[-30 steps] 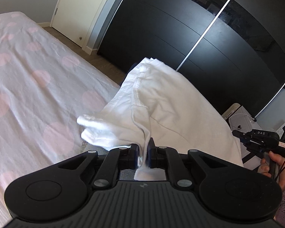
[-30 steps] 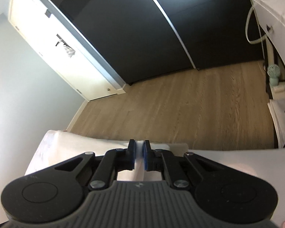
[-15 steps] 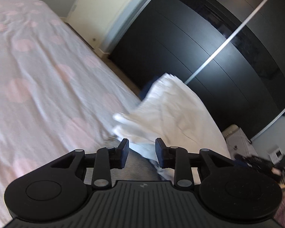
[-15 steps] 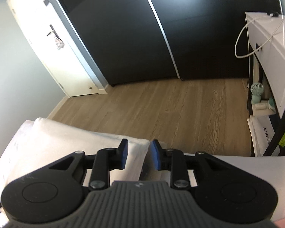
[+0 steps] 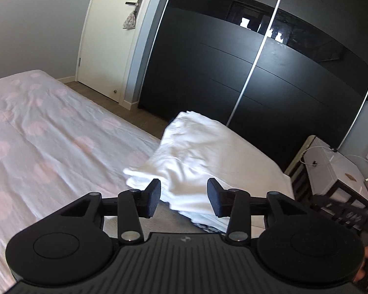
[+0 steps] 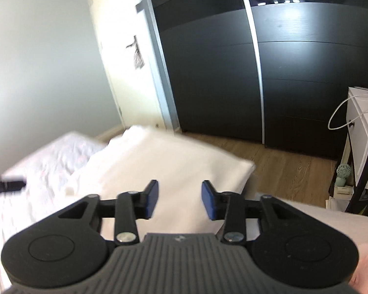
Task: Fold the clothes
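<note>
A folded white garment [image 5: 203, 156] lies at the corner of the bed [image 5: 49, 142], which has a pink-dotted white sheet. My left gripper [image 5: 183, 198] is open and empty, just above the garment's near edge. In the right wrist view the same white garment [image 6: 169, 166] lies flat on the bed ahead of my right gripper [image 6: 179, 200], which is open and empty above its near part. The right gripper shows blurred at the right edge of the left wrist view [image 5: 348, 213].
A black sliding wardrobe [image 5: 245, 78] stands beyond the bed, across a strip of wood floor [image 6: 282, 161]. A white door [image 5: 110, 39] is at the back left. A white side cabinet [image 6: 363, 132] with a cable and a small fan [image 6: 342, 175] stand at the right.
Both grippers were shut on the white garment, then opened and let it go. It now lies folded on the bed and both grippers have pulled back and tilted up.
</note>
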`<action>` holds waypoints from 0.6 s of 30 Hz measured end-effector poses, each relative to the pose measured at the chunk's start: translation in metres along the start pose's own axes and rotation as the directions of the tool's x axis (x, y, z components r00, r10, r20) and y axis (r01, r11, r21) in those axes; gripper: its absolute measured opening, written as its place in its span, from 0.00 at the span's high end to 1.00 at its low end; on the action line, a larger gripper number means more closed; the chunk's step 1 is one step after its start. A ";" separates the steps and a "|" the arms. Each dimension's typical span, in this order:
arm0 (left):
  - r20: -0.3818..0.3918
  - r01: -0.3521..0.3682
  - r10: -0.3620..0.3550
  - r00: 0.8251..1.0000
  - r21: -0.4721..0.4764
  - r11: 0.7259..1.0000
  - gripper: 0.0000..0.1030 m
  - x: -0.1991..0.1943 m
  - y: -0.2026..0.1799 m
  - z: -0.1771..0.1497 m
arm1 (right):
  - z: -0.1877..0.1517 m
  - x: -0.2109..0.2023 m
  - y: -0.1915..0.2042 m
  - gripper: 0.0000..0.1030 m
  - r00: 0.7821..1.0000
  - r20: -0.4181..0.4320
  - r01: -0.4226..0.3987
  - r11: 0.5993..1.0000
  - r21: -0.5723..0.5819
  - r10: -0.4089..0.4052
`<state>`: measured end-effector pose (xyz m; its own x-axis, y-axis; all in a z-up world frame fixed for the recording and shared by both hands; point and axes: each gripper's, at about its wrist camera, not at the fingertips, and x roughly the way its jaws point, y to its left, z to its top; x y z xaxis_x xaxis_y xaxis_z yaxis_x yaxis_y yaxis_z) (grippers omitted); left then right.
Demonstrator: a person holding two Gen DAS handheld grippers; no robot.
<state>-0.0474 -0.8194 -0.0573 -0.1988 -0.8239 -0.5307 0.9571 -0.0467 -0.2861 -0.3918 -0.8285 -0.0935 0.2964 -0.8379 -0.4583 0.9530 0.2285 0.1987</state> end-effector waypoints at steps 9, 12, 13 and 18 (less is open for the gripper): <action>-0.015 -0.066 0.068 0.998 0.092 0.994 0.58 -0.035 -0.033 -0.033 | -0.045 0.028 0.021 0.87 0.991 -0.129 0.018 0.999 -0.027 -0.022; 0.021 -0.101 0.099 0.995 0.131 0.986 0.51 -0.047 -0.049 -0.040 | -0.044 0.014 0.025 0.83 0.990 -0.137 0.015 1.000 -0.007 -0.015; 0.036 -0.114 0.110 0.993 0.145 0.983 0.48 -0.051 -0.056 -0.042 | -0.042 0.005 0.025 0.82 0.991 -0.134 0.012 1.000 -0.004 -0.012; 0.088 -0.168 0.152 0.984 0.207 0.964 0.28 -0.071 -0.092 -0.046 | -0.036 -0.057 0.029 0.46 0.997 -0.079 -0.001 1.000 -0.007 0.000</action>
<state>-0.1308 -0.7312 -0.0301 -0.0315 -0.8679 -0.4958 0.9995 -0.0240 -0.0215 -0.3786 -0.7557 -0.0931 0.3004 -0.7963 -0.5250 0.9533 0.2323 0.1931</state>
